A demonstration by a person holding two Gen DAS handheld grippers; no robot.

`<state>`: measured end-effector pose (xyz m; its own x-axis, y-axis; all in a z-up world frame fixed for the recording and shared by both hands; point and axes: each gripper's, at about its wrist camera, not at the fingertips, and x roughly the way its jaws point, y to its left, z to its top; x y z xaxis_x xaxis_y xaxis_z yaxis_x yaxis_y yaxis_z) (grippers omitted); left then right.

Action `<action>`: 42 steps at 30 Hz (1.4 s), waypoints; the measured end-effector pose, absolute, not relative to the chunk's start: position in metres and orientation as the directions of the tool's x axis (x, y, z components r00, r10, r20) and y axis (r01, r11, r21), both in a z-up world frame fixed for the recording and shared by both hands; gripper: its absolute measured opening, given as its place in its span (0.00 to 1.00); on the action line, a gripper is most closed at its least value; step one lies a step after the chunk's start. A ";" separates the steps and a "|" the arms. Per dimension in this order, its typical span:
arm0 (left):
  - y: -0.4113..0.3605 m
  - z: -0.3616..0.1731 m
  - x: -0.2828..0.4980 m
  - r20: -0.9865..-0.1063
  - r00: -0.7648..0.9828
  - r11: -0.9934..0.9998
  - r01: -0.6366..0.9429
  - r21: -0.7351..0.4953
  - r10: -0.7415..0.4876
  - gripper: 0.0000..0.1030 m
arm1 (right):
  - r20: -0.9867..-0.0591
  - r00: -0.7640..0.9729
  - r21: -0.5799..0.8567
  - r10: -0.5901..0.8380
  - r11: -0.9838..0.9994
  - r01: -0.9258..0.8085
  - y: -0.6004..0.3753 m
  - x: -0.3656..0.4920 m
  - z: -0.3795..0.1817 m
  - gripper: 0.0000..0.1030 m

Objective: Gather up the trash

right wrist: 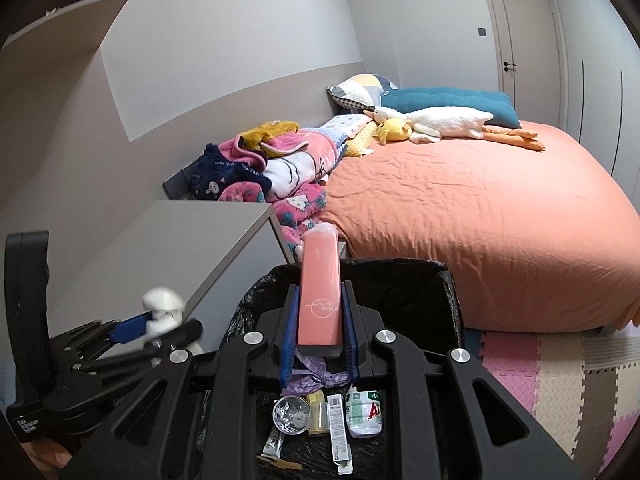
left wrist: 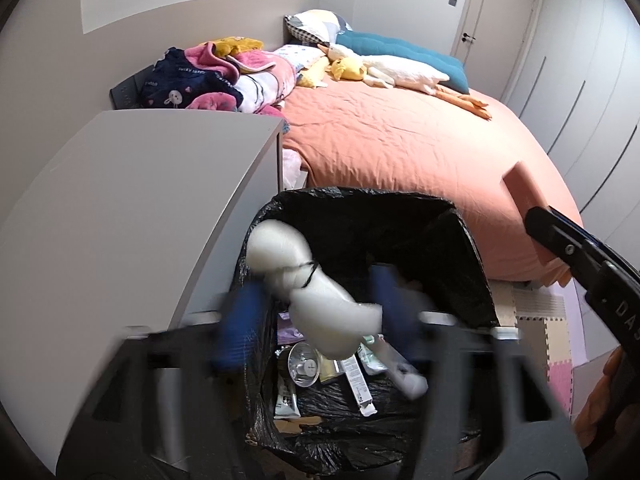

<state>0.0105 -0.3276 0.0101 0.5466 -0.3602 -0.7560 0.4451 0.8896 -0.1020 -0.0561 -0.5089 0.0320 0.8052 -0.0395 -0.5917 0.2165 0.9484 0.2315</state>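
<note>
A bin lined with a black bag stands beside the bed and holds several pieces of trash: a bottle, small boxes, a clear lid. My left gripper is blurred over the bin, its blue pads wide apart. A white crumpled wrapper tied with black string hangs between them, seemingly loose; it also shows in the right wrist view. My right gripper is shut on a pink flat box, upright above the bin.
A grey cabinet stands left of the bin. The orange bed lies behind, with folded blankets and plush toys. Foam floor mats lie to the right.
</note>
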 end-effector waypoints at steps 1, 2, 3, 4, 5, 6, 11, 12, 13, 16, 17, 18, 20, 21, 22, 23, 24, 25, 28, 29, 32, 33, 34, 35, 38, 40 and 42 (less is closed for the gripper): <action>-0.327 0.011 0.010 -0.748 0.562 0.895 0.435 -0.096 -0.353 0.89 | -0.587 0.808 0.241 -0.044 0.944 0.226 -0.512 -0.057 0.033 0.49; -0.327 0.013 0.008 -0.737 0.581 0.898 0.432 -0.081 -0.346 0.89 | -0.576 0.816 0.247 -0.057 0.939 0.240 -0.516 -0.060 0.034 0.65; -0.328 0.014 0.007 -0.734 0.585 0.896 0.438 -0.073 -0.345 0.90 | -0.568 0.820 0.247 -0.069 0.936 0.250 -0.518 -0.062 0.035 0.69; -0.329 0.014 0.007 -0.733 0.586 0.893 0.445 -0.066 -0.346 0.90 | -0.566 0.821 0.248 -0.075 0.934 0.256 -0.520 -0.063 0.036 0.69; -0.330 0.015 0.007 -0.733 0.586 0.891 0.449 -0.061 -0.345 0.91 | -0.568 0.819 0.250 -0.077 0.933 0.261 -0.522 -0.063 0.036 0.71; -0.330 0.015 0.007 -0.731 0.589 0.890 0.452 -0.057 -0.345 0.92 | -0.569 0.818 0.251 -0.082 0.931 0.267 -0.524 -0.063 0.036 0.74; -0.330 0.015 0.006 -0.727 0.584 0.885 0.460 -0.070 -0.361 0.94 | -0.571 0.816 0.254 -0.091 0.925 0.281 -0.529 -0.064 0.035 0.76; -0.330 0.015 0.006 -0.728 0.582 0.885 0.461 -0.073 -0.363 0.94 | -0.571 0.816 0.254 -0.091 0.925 0.281 -0.530 -0.064 0.034 0.76; -0.330 0.015 0.007 -0.728 0.580 0.885 0.460 -0.076 -0.364 0.94 | -0.572 0.815 0.255 -0.090 0.925 0.281 -0.530 -0.064 0.034 0.76; -0.329 0.015 0.007 -0.731 0.580 0.888 0.454 -0.077 -0.360 0.94 | -0.574 0.814 0.253 -0.087 0.927 0.277 -0.529 -0.063 0.034 0.76; -0.328 0.015 0.007 -0.729 0.582 0.889 0.452 -0.077 -0.359 0.94 | -0.574 0.814 0.251 -0.087 0.928 0.275 -0.528 -0.062 0.034 0.76; -0.327 0.015 0.007 -0.727 0.584 0.889 0.451 -0.078 -0.360 0.94 | -0.574 0.814 0.249 -0.087 0.929 0.275 -0.528 -0.062 0.034 0.76; -0.326 0.016 0.007 -0.727 0.584 0.888 0.453 -0.078 -0.362 0.94 | -0.574 0.814 0.250 -0.084 0.930 0.272 -0.527 -0.061 0.034 0.76; -0.327 0.016 0.007 -0.727 0.585 0.889 0.452 -0.077 -0.360 0.94 | -0.574 0.814 0.248 -0.084 0.930 0.271 -0.526 -0.061 0.034 0.76; -0.326 0.016 0.007 -0.726 0.586 0.889 0.453 -0.074 -0.359 0.94 | -0.574 0.814 0.248 -0.084 0.930 0.270 -0.525 -0.061 0.034 0.76; -0.326 0.016 0.007 -0.726 0.587 0.888 0.453 -0.072 -0.358 0.94 | -0.574 0.815 0.246 -0.083 0.931 0.268 -0.525 -0.061 0.034 0.76; -0.326 0.016 0.006 -0.726 0.587 0.888 0.455 -0.071 -0.359 0.94 | -0.574 0.815 0.244 -0.083 0.932 0.267 -0.524 -0.062 0.034 0.76; -0.326 0.017 0.006 -0.725 0.587 0.887 0.456 -0.071 -0.360 0.94 | -0.574 0.815 0.245 -0.083 0.932 0.268 -0.524 -0.062 0.034 0.76; -0.325 0.017 0.005 -0.723 0.587 0.886 0.458 -0.073 -0.363 0.94 | -0.574 0.815 0.245 -0.083 0.932 0.267 -0.522 -0.062 0.034 0.76; -0.325 0.017 0.005 -0.723 0.589 0.886 0.458 -0.071 -0.362 0.94 | -0.574 0.814 0.244 -0.083 0.932 0.267 -0.521 -0.062 0.034 0.76; -0.324 0.018 0.004 -0.718 0.597 0.888 0.455 -0.064 -0.357 0.94 | -0.576 0.814 0.241 -0.081 0.934 0.263 -0.518 -0.062 0.033 0.76; -0.325 0.019 0.003 -0.718 0.599 0.889 0.453 -0.062 -0.356 0.94 | -0.576 0.813 0.241 -0.080 0.935 0.262 -0.518 -0.061 0.033 0.76; -0.324 0.019 0.004 -0.717 0.601 0.891 0.451 -0.062 -0.353 0.94 | -0.576 0.813 0.240 -0.079 0.935 0.261 -0.518 -0.061 0.032 0.76; -0.324 0.019 0.003 -0.716 0.603 0.892 0.448 -0.060 -0.351 0.94 | -0.577 0.813 0.240 -0.080 0.935 0.262 -0.517 -0.061 0.032 0.76; -0.324 0.020 0.003 -0.713 0.608 0.893 0.446 -0.059 -0.350 0.94 | -0.578 0.812 0.238 -0.078 0.936 0.260 -0.516 -0.061 0.032 0.76; -0.324 0.020 0.003 -0.713 0.609 0.893 0.446 -0.055 -0.348 0.94 | -0.577 0.813 0.239 -0.078 0.936 0.260 -0.516 -0.061 0.032 0.76; -0.323 0.020 0.003 -0.713 0.609 0.894 0.445 -0.057 -0.348 0.94 | -0.578 0.813 0.238 -0.077 0.937 0.257 -0.515 -0.061 0.032 0.76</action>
